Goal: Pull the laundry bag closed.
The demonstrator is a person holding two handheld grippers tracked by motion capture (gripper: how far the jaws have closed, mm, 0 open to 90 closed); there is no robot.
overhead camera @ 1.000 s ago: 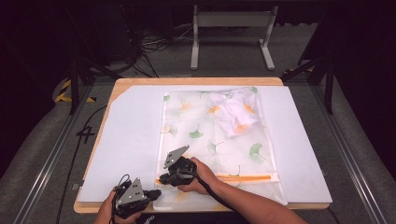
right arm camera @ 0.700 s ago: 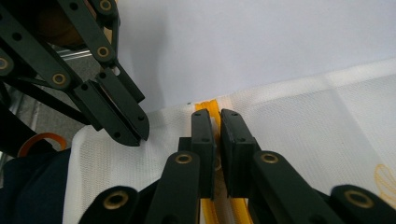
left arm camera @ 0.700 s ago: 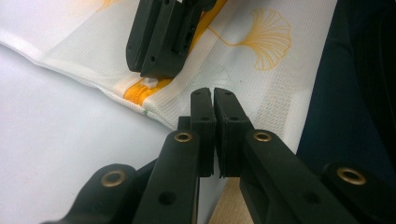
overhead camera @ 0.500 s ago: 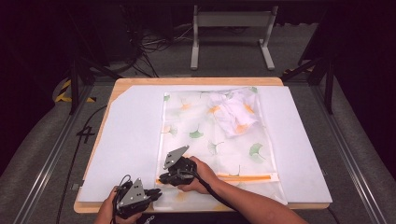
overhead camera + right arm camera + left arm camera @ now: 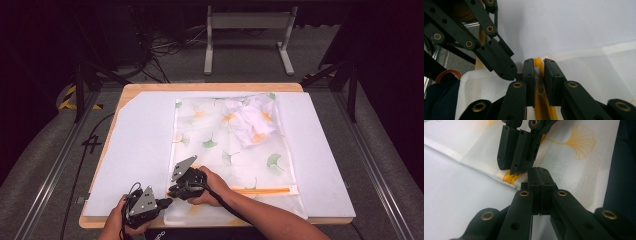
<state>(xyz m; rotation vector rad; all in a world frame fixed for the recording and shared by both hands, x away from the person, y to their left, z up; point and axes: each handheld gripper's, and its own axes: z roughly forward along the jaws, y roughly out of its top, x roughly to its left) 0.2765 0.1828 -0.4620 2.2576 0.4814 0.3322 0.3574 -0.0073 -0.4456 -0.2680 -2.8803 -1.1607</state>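
A white mesh bag printed with ginkgo leaves lies flat, with a crumpled garment inside at its far end. An orange zipper runs along the near end. My left gripper is shut on the bag's edge beside the zipper's left end. My right gripper meets it there, tip to tip. Seen in the right gripper view, the right gripper straddles the zipper and its pale pull. Its jaws have just been opening, and a narrow gap shows around the pull.
The bag rests on a white sheet covering a wooden table. A metal stand and cables lie on the floor beyond. Both of the person's forearms come in at the near edge.
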